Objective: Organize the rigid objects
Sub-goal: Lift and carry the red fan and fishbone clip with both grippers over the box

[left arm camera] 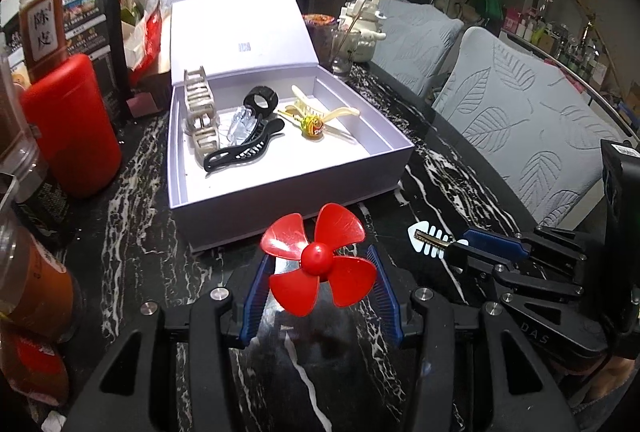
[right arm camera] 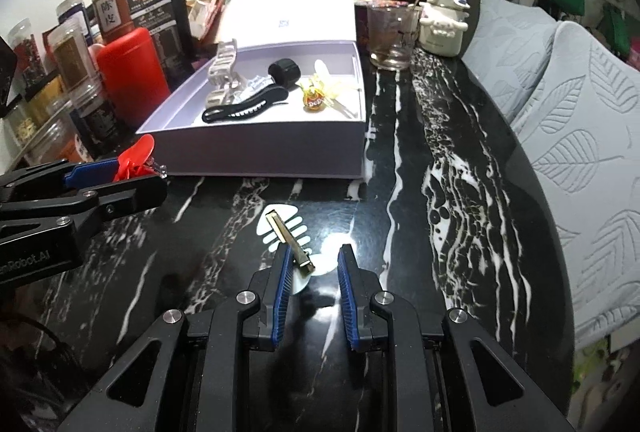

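Left tongs (left arm camera: 320, 272) grip the red propeller (left arm camera: 320, 258); right tongs (right arm camera: 314, 268), near shut, pinch the fishbone clip (right arm camera: 286, 232).

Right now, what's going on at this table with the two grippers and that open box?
A person is sorting small items into an open lilac box on a black marble table. The left gripper is shut on a red propeller, held just short of the box. The right gripper pinches a white fishbone hair clip by its end. Already in the box are a black hair claw, a black ring, a clear clip, a cream claw clip and a metal-link piece.
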